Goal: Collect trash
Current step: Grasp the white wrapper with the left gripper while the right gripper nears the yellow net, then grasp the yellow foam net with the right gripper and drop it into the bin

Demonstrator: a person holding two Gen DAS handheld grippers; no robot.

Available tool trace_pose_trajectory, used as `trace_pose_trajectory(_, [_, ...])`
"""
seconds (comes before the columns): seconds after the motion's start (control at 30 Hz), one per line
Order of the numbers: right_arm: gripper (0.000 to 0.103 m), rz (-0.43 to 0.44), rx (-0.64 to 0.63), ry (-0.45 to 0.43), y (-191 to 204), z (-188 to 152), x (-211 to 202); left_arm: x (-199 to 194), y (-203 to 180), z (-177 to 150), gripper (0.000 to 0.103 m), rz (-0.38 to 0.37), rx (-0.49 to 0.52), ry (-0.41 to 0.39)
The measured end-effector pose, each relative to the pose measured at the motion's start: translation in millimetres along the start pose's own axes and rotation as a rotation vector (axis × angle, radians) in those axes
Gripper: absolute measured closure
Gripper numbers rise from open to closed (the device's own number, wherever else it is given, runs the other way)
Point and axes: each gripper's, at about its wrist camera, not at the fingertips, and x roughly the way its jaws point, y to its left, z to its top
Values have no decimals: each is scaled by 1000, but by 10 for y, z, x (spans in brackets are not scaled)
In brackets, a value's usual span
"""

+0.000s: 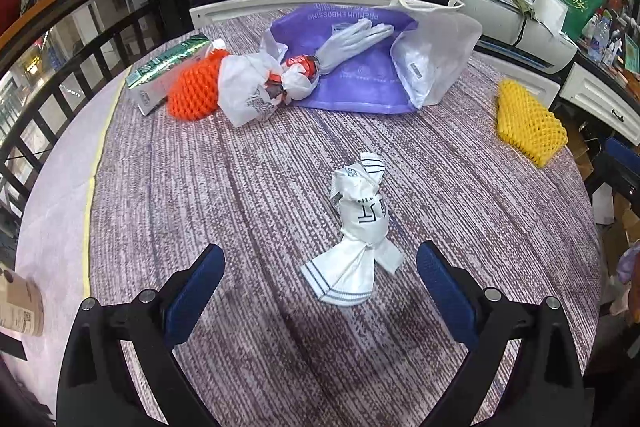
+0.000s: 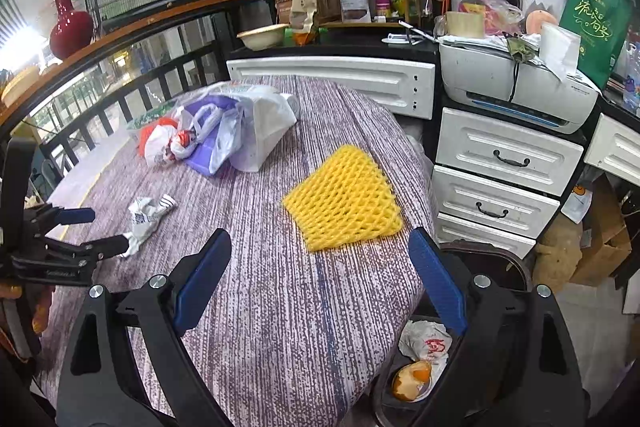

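Observation:
A crumpled white wrapper (image 1: 360,231) with black print lies on the purple striped tablecloth (image 1: 240,187), just ahead of my open left gripper (image 1: 320,259), its tail between the fingertips. From the right wrist view that wrapper (image 2: 146,217) sits at the left gripper's (image 2: 90,231) tips. A yellow foam net (image 2: 344,201) lies near the table's right edge, right in front of my open right gripper (image 2: 320,251). The same yellow net (image 1: 528,123) shows at the right in the left wrist view. A trash bin (image 2: 420,359) with scraps stands below the table edge.
At the far side lie an orange foam net (image 1: 192,91), a knotted white bag (image 1: 256,87), a purple bag (image 1: 352,67), a white plastic bag (image 1: 436,55) and a green box (image 1: 168,67). White drawers (image 2: 500,179) and a printer (image 2: 516,91) stand right of the table.

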Motion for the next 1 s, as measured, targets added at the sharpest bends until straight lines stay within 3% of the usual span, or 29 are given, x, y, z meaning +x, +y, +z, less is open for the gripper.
trace_pose_trajectory(0.23, [14, -7, 13, 22, -49, -2, 52, 214, -58, 121, 34, -4, -10, 43])
trace_pose_trajectory(0.33, [14, -9, -3, 30, -34, 2, 72, 249, -43, 134, 55, -12, -35, 42])
trace_pose_trajectory(0.37, [14, -11, -14, 33, -26, 4, 88, 240, -40, 135, 67, 0, -38, 37])
trace_pose_trajectory(0.4, [14, -15, -23, 37, -19, 6, 107, 225, -33, 130, 70, 7, -43, 31])
trace_pose_trajectory(1.0, [16, -120, -143, 149, -40, 191, 851, -258, 24, -113, 72, -34, -108, -58])
